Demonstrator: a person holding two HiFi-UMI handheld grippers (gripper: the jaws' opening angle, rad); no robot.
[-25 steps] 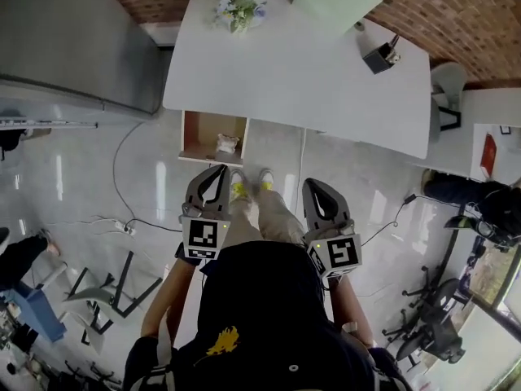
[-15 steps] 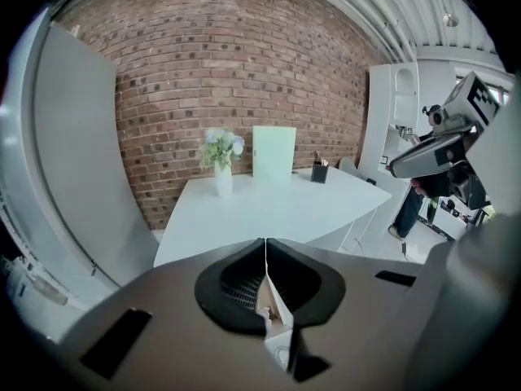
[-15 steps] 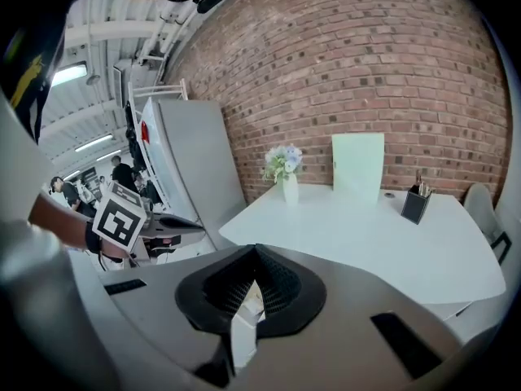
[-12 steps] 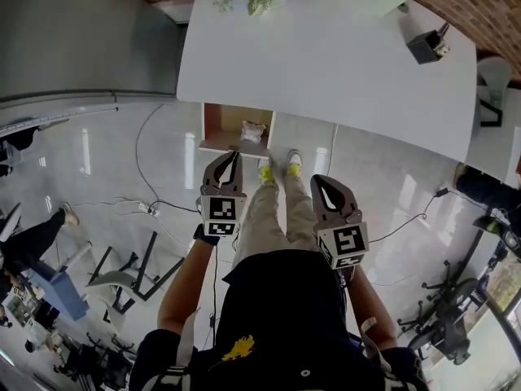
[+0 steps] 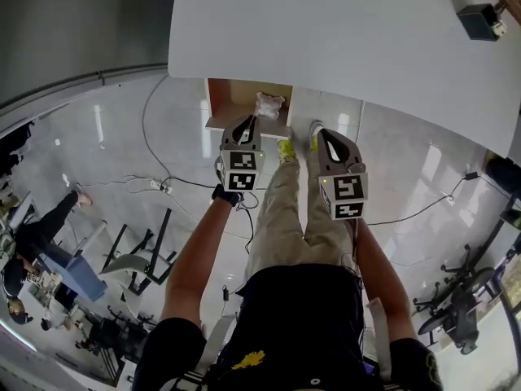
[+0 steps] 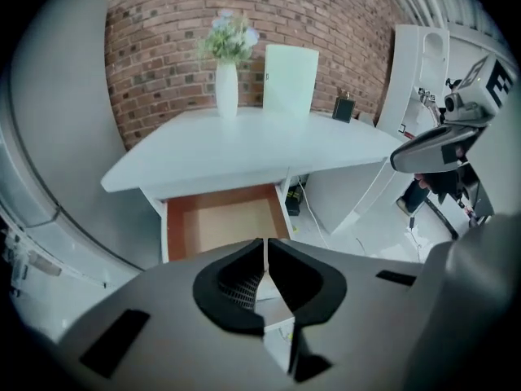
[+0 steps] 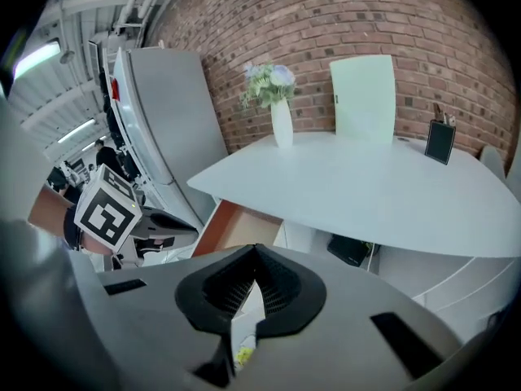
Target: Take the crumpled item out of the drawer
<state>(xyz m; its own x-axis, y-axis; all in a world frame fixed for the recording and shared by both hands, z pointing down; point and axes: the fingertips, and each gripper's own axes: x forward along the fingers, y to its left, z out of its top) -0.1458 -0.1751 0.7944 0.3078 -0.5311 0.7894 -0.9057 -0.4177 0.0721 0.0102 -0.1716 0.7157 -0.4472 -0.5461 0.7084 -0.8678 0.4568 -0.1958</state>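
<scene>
The crumpled white item (image 5: 269,104) lies in the open wooden drawer (image 5: 221,98) under the white table (image 5: 342,39). In the head view my left gripper (image 5: 252,119) hangs just in front of the drawer's front edge, its tips close to the item. It is shut apart from a hairline slit that has just opened, and holds nothing. In the left gripper view the drawer (image 6: 220,222) shows only its bare bottom above my left gripper (image 6: 265,251), and the item is hidden. My right gripper (image 5: 323,133) is shut and empty, to the right of the drawer above the floor.
A vase of flowers (image 6: 226,84), a pale board (image 6: 290,78) and a black holder (image 5: 480,19) stand on the table. My feet in yellow shoes (image 5: 286,147) are by the drawer. Cables (image 5: 163,187) and a folded frame (image 5: 134,261) lie left, with a grey cabinet (image 7: 167,112).
Both grippers have dropped and moved towards the drawer, the left one now at its front edge. The table and drawer fill more of the head view.
</scene>
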